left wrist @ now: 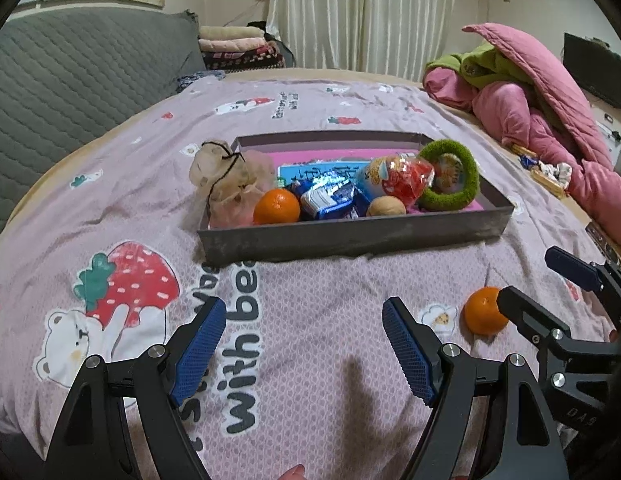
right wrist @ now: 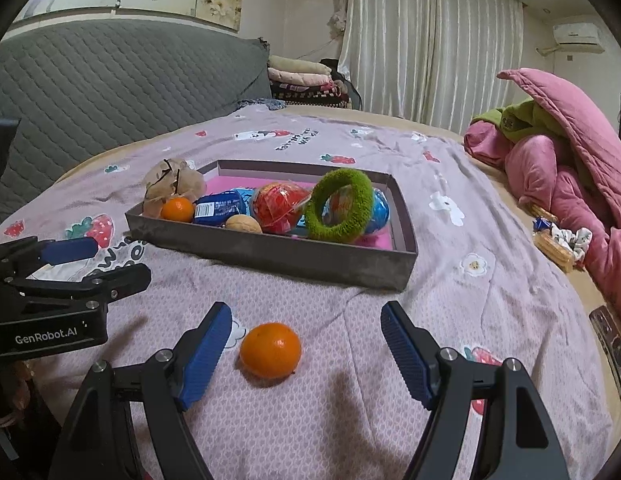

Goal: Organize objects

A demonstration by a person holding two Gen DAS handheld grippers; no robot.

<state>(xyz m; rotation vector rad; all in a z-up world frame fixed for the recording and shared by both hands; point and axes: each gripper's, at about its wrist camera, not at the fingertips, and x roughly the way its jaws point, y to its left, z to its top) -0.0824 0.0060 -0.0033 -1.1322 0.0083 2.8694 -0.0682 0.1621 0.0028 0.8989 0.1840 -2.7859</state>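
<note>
My R tongs (right wrist: 306,354) wide open, empty; loose orange (right wrist: 270,350) on bed between pads, lower center, nearer left pad. L tongs (left wrist: 304,354) open, empty, farther. Box (right wrist: 270,258) upper center.

A loose tangerine (right wrist: 270,350) lies on the bedsheet (right wrist: 450,320), near side of the tray (right wrist: 270,256); a second tangerine (right wrist: 177,209) sits in its left corner.

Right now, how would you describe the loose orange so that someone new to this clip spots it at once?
Start at the grey tray on the lilac bedspread. In front of its near wall, between the open right gripper fingers, lies the loose orange. Unlike the second orange inside the tray, it lies alone on the bedspread.
</note>
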